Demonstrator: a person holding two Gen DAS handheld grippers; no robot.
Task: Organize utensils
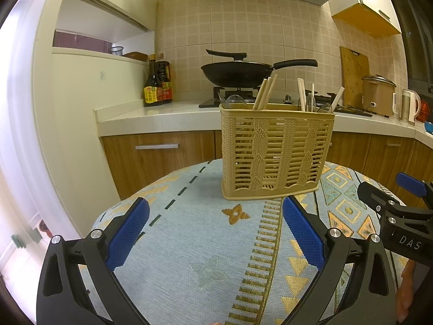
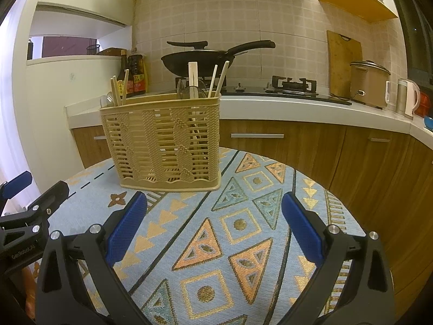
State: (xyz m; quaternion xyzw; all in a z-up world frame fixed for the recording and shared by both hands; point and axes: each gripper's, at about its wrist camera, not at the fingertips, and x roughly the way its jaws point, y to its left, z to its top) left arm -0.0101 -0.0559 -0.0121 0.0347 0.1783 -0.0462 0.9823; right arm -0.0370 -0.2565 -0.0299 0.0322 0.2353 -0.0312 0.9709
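Note:
A tan woven-look plastic utensil basket (image 1: 276, 151) (image 2: 165, 140) stands upright at the far side of a round table covered with a light blue patterned cloth (image 1: 194, 243) (image 2: 243, 216). Wooden chopsticks (image 1: 266, 92) (image 2: 119, 89) and clear spoons (image 1: 235, 101) (image 2: 193, 90) stick out of its top. My left gripper (image 1: 216, 230) hangs open over the cloth in front of the basket, holding nothing. My right gripper (image 2: 214, 224) is open too, to the right of the basket, and shows at the right edge of the left wrist view (image 1: 384, 192).
Behind the table runs a white kitchen counter (image 1: 162, 113) (image 2: 297, 108) with wooden cabinets below. On it are a black wok (image 1: 238, 73) (image 2: 200, 59) on a gas stove, sauce bottles (image 1: 158, 81) (image 2: 135, 73), a cutting board (image 2: 342, 62), a rice cooker (image 2: 369, 81) and a kettle (image 2: 408, 97).

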